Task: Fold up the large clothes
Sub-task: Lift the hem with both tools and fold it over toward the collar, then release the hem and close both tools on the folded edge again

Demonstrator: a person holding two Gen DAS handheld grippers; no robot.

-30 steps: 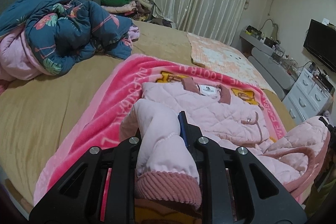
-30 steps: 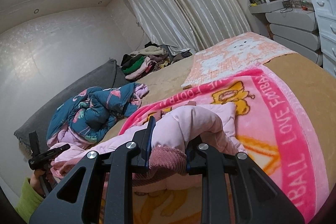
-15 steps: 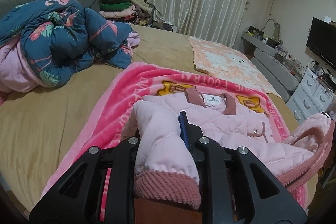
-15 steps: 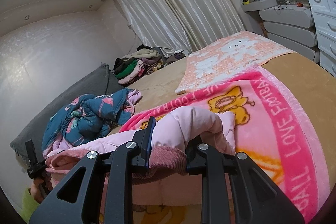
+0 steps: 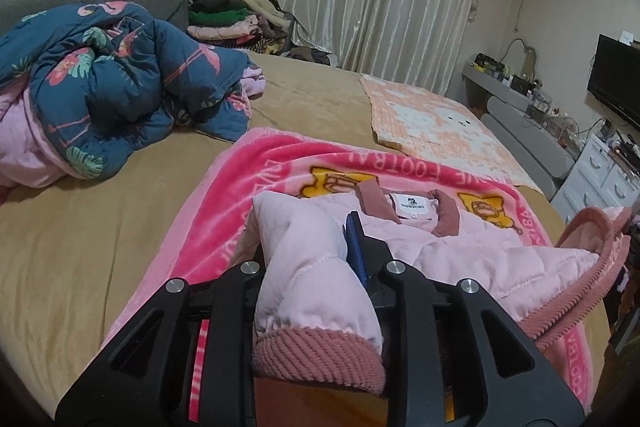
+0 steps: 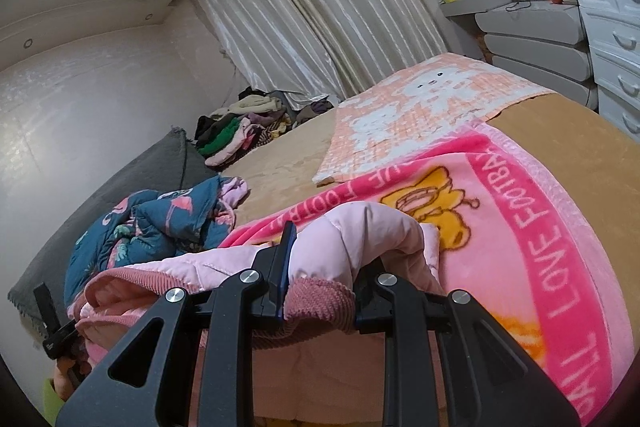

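Left claw (image 5: 308, 255) opening on the sleeve (image 5: 312, 283); we risk dropping it mid-fold. Right claw (image 6: 326, 259) stays clamped on its cuff (image 6: 320, 301).

Quilted matt jacket (image 5: 460, 251), fleecy blanket (image 5: 256, 163)

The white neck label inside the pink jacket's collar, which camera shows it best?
The left wrist view. There the white neck label faces the camera, framed by the dusty-rose collar of the pink jacket spread on the pink blanket. The right wrist view shows only a bunched sleeve and cuff of the jacket; the label is hidden.
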